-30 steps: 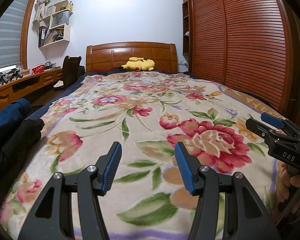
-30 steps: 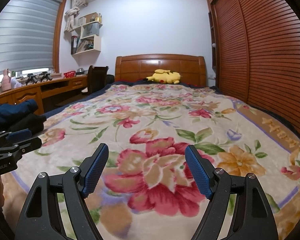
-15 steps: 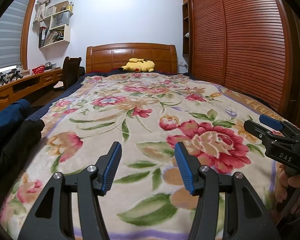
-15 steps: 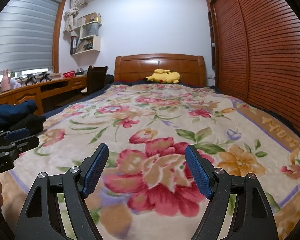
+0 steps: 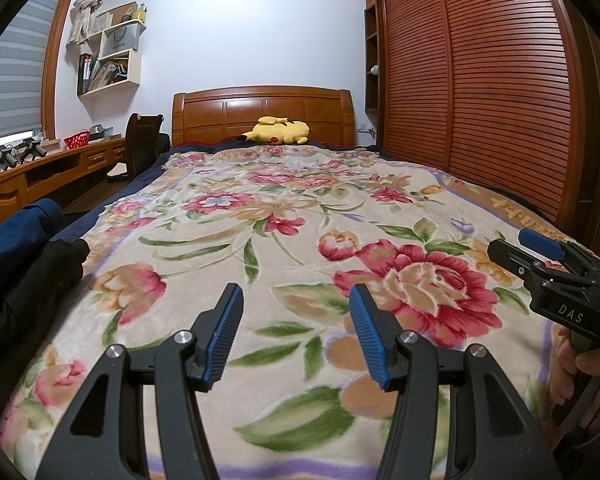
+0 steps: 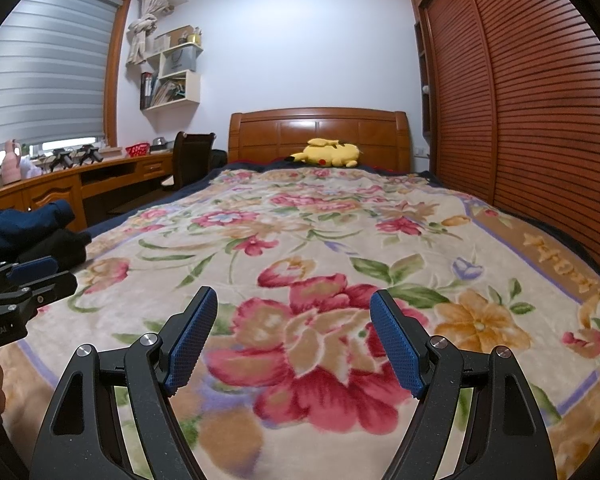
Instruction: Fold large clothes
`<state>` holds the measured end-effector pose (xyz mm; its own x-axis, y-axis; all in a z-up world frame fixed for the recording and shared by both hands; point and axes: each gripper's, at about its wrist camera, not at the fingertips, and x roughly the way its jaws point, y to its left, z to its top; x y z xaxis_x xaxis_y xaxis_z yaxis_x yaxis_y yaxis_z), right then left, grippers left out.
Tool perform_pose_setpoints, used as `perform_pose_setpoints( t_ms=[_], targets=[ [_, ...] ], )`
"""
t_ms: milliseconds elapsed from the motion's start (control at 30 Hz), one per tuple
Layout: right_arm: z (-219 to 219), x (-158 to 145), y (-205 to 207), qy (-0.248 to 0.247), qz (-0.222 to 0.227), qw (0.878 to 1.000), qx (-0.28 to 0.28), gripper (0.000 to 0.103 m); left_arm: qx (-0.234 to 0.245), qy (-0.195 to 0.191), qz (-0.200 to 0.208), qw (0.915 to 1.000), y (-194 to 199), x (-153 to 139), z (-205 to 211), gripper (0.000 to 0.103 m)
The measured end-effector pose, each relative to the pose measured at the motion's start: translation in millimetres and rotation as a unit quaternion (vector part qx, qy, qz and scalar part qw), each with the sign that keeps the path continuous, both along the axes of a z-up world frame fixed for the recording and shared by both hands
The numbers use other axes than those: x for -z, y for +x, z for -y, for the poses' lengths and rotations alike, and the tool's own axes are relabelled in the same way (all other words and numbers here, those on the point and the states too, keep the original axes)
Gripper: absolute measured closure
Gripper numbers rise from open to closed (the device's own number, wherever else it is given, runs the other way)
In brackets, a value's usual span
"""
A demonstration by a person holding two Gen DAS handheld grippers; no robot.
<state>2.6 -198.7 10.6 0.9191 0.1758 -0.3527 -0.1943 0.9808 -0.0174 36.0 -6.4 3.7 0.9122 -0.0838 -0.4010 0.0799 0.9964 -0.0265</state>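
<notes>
A dark pile of clothes, a navy blue garment (image 5: pixel 16 232) on top of a black one (image 5: pixel 32 284), lies at the bed's left edge; it also shows in the right wrist view (image 6: pixel 28 224). My left gripper (image 5: pixel 296 320) is open and empty above the floral blanket (image 5: pixel 292 216), right of the pile. My right gripper (image 6: pixel 294 328) is open and empty above a big red flower. Each gripper shows in the other's view: the right one (image 5: pixel 540 252) at the right edge, the left one (image 6: pixel 36 276) at the left edge.
A yellow plush toy (image 5: pixel 276 132) lies by the wooden headboard (image 5: pixel 260 112). A slatted wardrobe (image 5: pixel 480 92) runs along the right. A wooden desk (image 5: pixel 40 176) and dark chair (image 5: pixel 140 140) stand left. Wall shelves (image 5: pixel 112 56) hang above.
Both grippers have drifted slightly; the right gripper sits a little lower and further left in the left wrist view. Both stay open and empty.
</notes>
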Motion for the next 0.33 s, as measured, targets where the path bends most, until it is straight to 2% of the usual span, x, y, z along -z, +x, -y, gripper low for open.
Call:
perform_pose_setpoints(
  t_ms=[333],
  targets=[
    [0.0, 0.4, -0.2, 0.0, 0.0, 1.0, 0.0, 0.022, 0.0, 0.0, 0.0, 1.0, -0.1, 0.3, -0.1, 0.049]
  ],
)
